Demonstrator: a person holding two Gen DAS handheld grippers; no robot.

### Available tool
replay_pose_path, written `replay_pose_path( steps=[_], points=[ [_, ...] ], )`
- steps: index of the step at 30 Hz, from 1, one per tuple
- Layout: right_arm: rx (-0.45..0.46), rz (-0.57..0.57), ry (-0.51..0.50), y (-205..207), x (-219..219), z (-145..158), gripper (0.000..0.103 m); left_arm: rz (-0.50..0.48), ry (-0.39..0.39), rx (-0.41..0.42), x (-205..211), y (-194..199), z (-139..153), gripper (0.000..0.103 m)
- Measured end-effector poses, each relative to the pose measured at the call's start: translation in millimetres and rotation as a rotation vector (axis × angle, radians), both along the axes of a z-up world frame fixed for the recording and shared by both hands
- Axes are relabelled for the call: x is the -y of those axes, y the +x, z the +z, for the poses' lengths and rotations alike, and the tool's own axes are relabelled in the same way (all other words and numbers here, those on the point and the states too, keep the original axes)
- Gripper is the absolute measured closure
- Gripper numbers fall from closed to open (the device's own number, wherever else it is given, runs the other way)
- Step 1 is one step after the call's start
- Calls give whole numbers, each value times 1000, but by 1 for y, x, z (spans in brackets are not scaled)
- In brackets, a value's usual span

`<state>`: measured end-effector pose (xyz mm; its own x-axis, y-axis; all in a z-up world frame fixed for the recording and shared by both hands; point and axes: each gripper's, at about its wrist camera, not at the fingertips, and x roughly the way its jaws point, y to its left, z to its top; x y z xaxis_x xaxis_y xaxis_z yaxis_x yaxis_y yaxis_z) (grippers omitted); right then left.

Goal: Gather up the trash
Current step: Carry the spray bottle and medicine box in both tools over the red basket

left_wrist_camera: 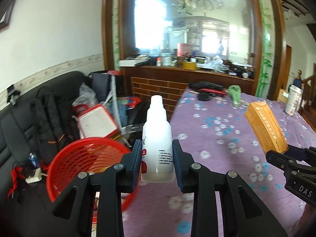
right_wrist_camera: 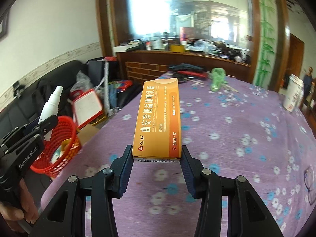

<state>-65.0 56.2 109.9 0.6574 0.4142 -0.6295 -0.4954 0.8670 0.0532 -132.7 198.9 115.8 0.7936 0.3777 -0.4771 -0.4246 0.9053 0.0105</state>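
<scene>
You have a white bottle point(left_wrist_camera: 157, 140) clamped upright between the fingers of your left gripper point(left_wrist_camera: 157, 162), its cap pointing up and its base level with the pads. It hangs at the table's left edge, just right of the red basket point(left_wrist_camera: 85, 158), which sits low beside the table with a few scraps inside. Your right gripper point(right_wrist_camera: 157, 158) is clamped on the near end of an orange box point(right_wrist_camera: 159, 120), which juts forward over the purple flowered tablecloth point(right_wrist_camera: 237, 138). From the left view, the box sits off to the right, well apart from the bottle. Farther across the cloth lie a crumpled green bag point(right_wrist_camera: 217, 79) and a white cup point(right_wrist_camera: 293, 96) near the right edge. A black sofa point(left_wrist_camera: 17, 126) piled with bags stands behind the basket.
</scene>
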Motion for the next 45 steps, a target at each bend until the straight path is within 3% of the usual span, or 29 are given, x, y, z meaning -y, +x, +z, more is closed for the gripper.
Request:
replay_pose_path(
  steps=[11,26,45],
  points=[
    [-27,171,-44,-27,-76,-8,53,138,-48,-21,-65,-39,-13,74],
    [-59,331,-100,-41,-151,-14,53,237,-137,-48,-132,-68,-36,74],
    [-107,438,-152,-30,-216,-39,52,201,-197,-64,-150,-65,-52,74]
  ],
)
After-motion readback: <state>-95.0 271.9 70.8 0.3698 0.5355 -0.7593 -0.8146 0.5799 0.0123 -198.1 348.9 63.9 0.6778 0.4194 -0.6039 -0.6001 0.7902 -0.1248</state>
